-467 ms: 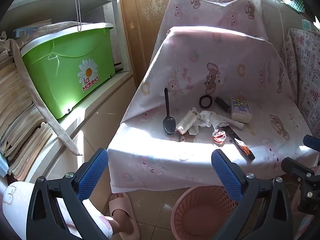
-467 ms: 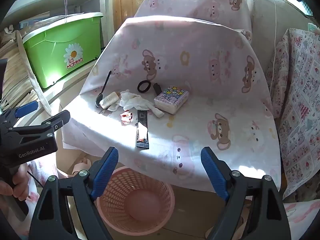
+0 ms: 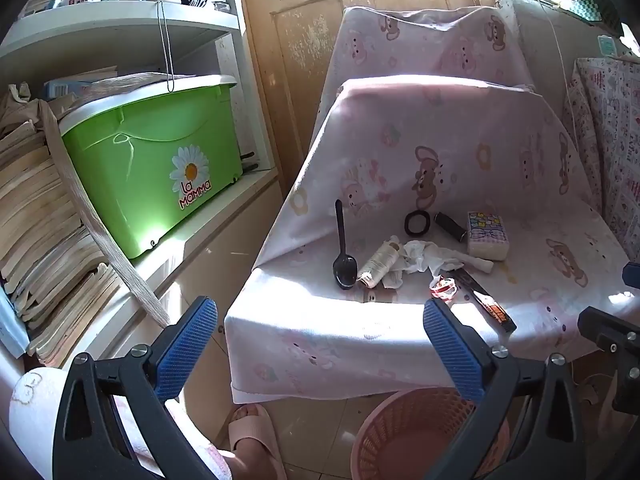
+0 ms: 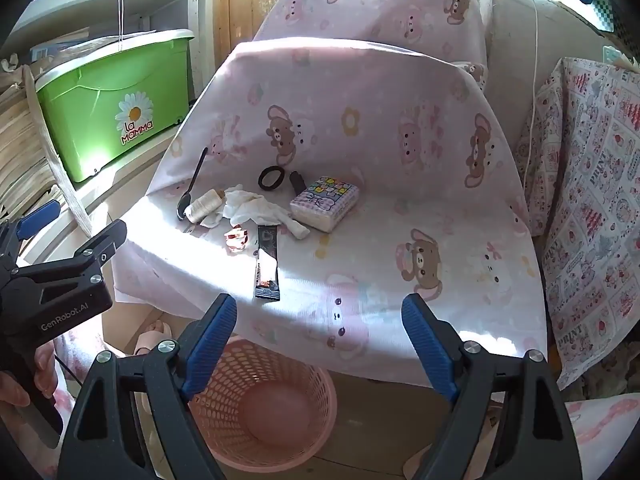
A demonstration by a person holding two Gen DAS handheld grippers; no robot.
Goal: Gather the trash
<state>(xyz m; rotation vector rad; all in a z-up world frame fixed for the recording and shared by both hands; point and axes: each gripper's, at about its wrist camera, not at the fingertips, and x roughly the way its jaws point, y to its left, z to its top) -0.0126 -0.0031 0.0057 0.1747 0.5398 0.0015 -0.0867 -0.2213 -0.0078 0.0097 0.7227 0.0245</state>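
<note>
Seat surface of the cloth-covered chair: right half bare, open to approach from the front edge. Left half crowded: black spoon, thread spool, crumpled white tissue, red wrapper, black sachet, hair tie, tissue pack, touching or just beside each other; little room between them. Chair back closes off the rear. Patterned cloth walls the right side. Green bin on the shelf bounds the left. Pink basket below the front edge: mouth unobstructed, empty. A slippered foot stands just left of it.
</note>
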